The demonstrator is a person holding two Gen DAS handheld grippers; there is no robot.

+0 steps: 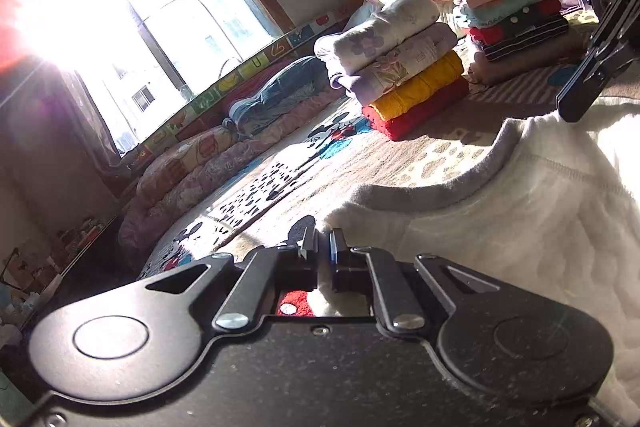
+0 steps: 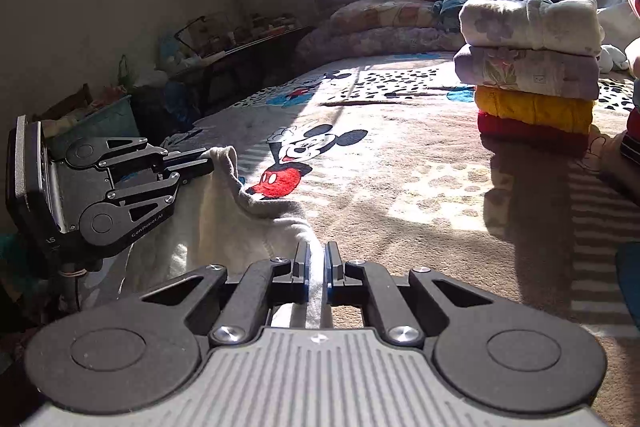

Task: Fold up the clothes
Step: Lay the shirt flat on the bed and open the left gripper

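Right gripper (image 2: 316, 269) sits closest, its 2 fingers pinched tight on the edge of a white top (image 2: 208, 227). Left gripper (image 2: 200, 163), out at 9 o'clock, is clamped on the same edge near the grey collar (image 2: 272, 205). That top hangs between both grippers, lifted a bit off the cartoon blanket (image 2: 400, 195). Its held edge runs from 9 o'clock toward 6 o'clock; where the bottom hem points is hidden. Folding well means keeping that edge pulled flat and both grippers level. Folded piles (image 2: 532, 67) wait at 2 o'clock.
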